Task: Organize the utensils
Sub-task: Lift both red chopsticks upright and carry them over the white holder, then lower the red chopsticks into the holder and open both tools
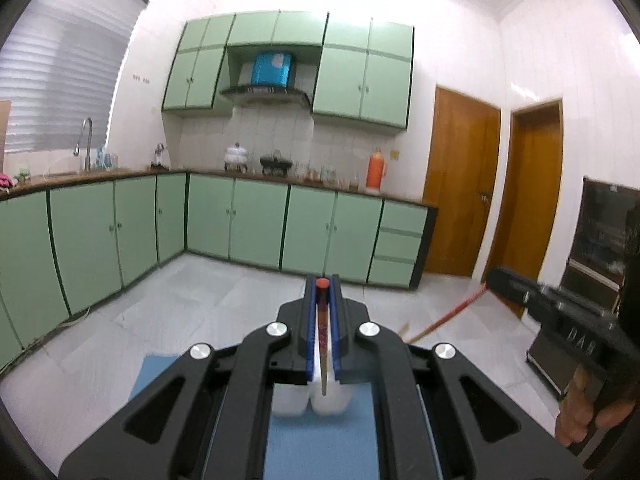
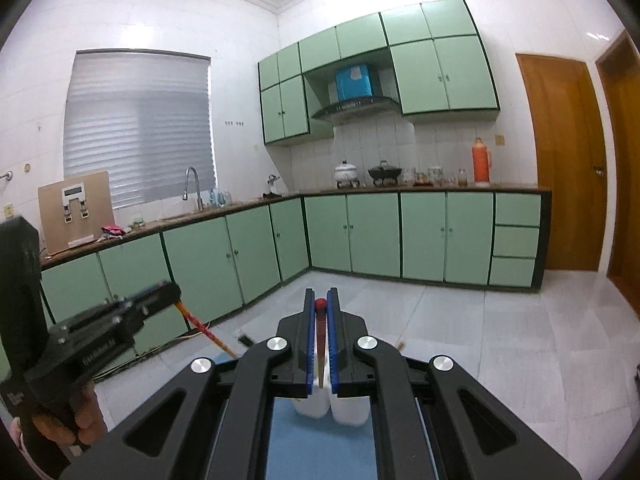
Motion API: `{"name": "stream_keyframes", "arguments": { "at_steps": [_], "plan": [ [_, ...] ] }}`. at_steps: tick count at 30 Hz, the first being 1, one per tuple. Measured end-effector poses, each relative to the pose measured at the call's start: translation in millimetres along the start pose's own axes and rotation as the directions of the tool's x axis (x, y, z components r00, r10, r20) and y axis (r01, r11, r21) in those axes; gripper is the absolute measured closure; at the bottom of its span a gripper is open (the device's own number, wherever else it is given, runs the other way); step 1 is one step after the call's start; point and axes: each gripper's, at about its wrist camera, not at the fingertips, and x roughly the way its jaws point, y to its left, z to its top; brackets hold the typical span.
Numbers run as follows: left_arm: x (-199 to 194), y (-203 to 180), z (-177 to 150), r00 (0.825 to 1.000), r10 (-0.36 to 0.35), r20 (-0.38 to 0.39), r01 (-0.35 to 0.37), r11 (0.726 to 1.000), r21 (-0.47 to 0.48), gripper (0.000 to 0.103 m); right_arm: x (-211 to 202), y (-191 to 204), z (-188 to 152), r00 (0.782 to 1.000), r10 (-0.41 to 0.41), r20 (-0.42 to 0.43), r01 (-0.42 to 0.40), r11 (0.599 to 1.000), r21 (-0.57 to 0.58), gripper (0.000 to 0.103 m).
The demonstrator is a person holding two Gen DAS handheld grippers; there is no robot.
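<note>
while both of our grippers are raised above the blue mat (image 1: 320,448), we count two doors (image 1: 460,184) of brown wood on the right wall, one window blind (image 2: 140,128), and one range hood (image 2: 356,106) under the green wall cabinets. on the counter (image 2: 400,190) stand one orange thermos (image 2: 481,160), one white pot (image 2: 346,171) and one dark wok (image 2: 384,172). two white containers (image 2: 332,410) sit side by side on the mat, just below the fingers. our left gripper (image 1: 322,332) is clamped on one chopstick (image 1: 322,344), red-capped end forward, its thin tip hanging over the right container. our right gripper (image 2: 321,340) is likewise clenched on a second chopstick (image 2: 320,356), tip over the gap between the two containers. each wrist view also catches the other gripper's chopstick slanting down from its fingers.
</note>
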Motion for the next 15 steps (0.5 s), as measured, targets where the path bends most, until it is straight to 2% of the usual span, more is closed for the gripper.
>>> {"name": "stream_keyframes", "arguments": {
  "at_steps": [4,6,15],
  "plan": [
    [16.9,-3.9,21.6,0.998,0.010,0.065,-0.011,1.000,0.004,0.098,19.5,-2.0,13.4,1.000,-0.006,0.000,0.006,1.000,-0.017,0.097],
    [29.4,-8.1,23.9,0.998,0.013,0.066,-0.014,1.000,0.012,0.098,32.9,-4.4,14.6,1.000,-0.021,-0.013,0.020,0.999,-0.027,0.097],
    [110.6,6.2,-10.4,0.996,0.044,-0.076,-0.044,0.999,0.004,0.098,103.2,-19.9,-10.1,0.989,-0.058,-0.134,0.053,0.998,-0.042,0.097]
  ]
}}
